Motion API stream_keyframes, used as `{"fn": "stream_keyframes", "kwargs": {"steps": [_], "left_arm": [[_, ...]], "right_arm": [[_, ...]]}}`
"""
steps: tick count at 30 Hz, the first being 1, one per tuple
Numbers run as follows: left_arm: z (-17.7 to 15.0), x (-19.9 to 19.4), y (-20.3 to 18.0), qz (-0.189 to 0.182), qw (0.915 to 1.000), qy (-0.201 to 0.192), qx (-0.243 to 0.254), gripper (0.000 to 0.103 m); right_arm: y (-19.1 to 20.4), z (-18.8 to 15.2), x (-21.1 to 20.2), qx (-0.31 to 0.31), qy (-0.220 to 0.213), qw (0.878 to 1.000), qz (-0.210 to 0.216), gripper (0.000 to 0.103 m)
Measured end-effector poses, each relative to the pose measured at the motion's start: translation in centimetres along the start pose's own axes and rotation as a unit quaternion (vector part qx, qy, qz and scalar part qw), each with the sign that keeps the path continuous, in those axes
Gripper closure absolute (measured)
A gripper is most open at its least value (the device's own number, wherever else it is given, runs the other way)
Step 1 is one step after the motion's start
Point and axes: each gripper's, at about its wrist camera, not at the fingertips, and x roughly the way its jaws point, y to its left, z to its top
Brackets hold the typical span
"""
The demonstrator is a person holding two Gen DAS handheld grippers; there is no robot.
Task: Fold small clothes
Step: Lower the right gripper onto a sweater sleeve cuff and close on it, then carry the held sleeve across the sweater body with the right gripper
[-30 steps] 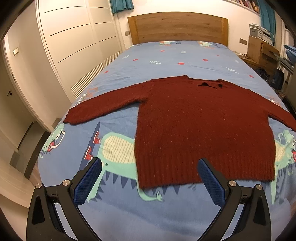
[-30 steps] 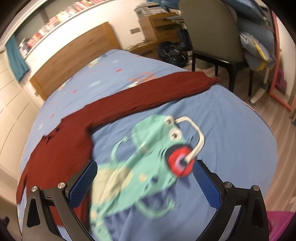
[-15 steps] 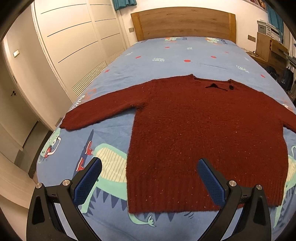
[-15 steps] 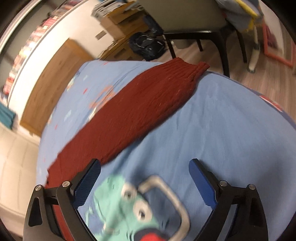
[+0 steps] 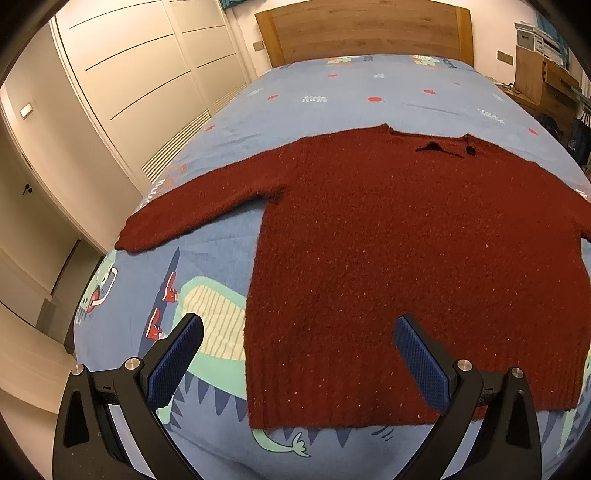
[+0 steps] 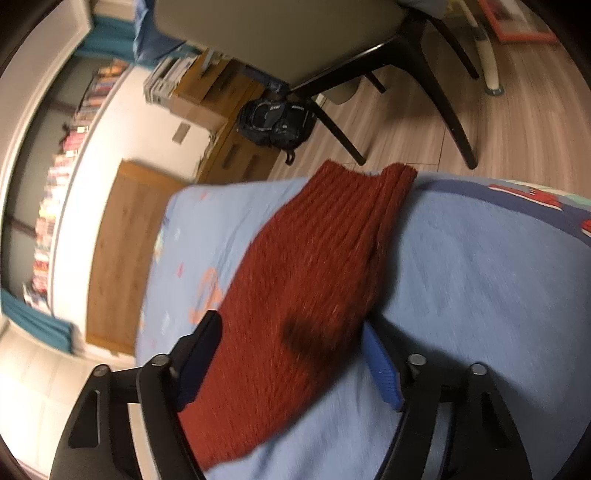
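Observation:
A dark red knitted sweater (image 5: 388,251) lies flat on the blue patterned bed (image 5: 207,258), sleeves spread out, neck toward the headboard. My left gripper (image 5: 297,354) is open and empty, held above the sweater's lower left part near the hem. In the right wrist view, the sweater's right sleeve (image 6: 310,280) runs to the bed's edge, cuff at the far end. My right gripper (image 6: 295,350) is open and straddles the sleeve close above it, one finger on each side. I cannot tell whether the fingers touch the cloth.
A wooden headboard (image 5: 365,33) and white wardrobe doors (image 5: 140,85) stand beyond and left of the bed. Right of the bed are a chair (image 6: 369,55), a black bag (image 6: 277,122) on the wooden floor and a wooden desk (image 6: 229,147).
My left gripper has moved forward and right over the sweater's hem. My right gripper has swung along the bed to the right sleeve and now straddles it.

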Motion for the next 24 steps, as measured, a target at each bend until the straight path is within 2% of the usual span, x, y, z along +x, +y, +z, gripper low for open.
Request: {"fn": "stream_keyframes", "kwargs": {"steps": [1, 2, 4, 5, 6, 7, 11, 20, 22, 24], "left_arm": [[-0.1, 0.0, 0.0, 0.001, 1.0000, 0.000, 0.000, 0.001], [-0.2, 0.0, 0.1, 0.002, 1.0000, -0.001, 0.000, 0.001], [-0.3, 0.1, 0.3, -0.001, 1.0000, 0.001, -0.002, 0.001], [-0.3, 0.2, 0.3, -0.001, 1.0000, 0.002, -0.003, 0.001], [-0.4, 0.3, 0.5, -0.002, 1.0000, 0.004, -0.005, 0.001], [-0.4, 0.3, 0.6, -0.002, 1.0000, 0.006, -0.006, 0.001], [-0.5, 0.5, 1.2, -0.012, 0.9997, 0.013, -0.018, 0.001], [-1.0, 0.5, 3.3, -0.038, 0.9985, 0.011, -0.038, 0.001], [-1.1, 0.4, 4.3, -0.045, 0.9979, 0.006, -0.046, 0.001], [-1.1, 0.3, 5.4, -0.050, 0.9972, 0.003, -0.057, 0.001]], "right_arm": [[0.0, 0.0, 0.0, 0.000, 0.000, 1.000, 0.000, 0.044], [-0.3, 0.4, 0.3, 0.008, -0.002, 1.000, 0.002, 0.047], [-0.9, 1.0, 0.8, 0.024, -0.005, 1.000, 0.003, 0.068], [-1.1, 1.3, 1.1, 0.030, -0.002, 1.000, 0.000, 0.075], [-1.3, 1.3, 1.2, 0.034, 0.002, 0.999, -0.007, 0.087], [-1.4, 1.5, 1.4, 0.040, 0.005, 0.999, -0.017, 0.092], [-0.2, 1.8, 1.2, 0.034, 0.006, 0.999, -0.026, 0.094], [6.5, 0.3, 1.0, 0.005, 0.027, 0.999, 0.027, 0.094], [9.7, -1.4, 1.4, -0.003, 0.043, 0.998, 0.044, 0.095], [10.4, -1.9, 1.5, -0.004, 0.048, 0.998, 0.049, 0.095]]}}
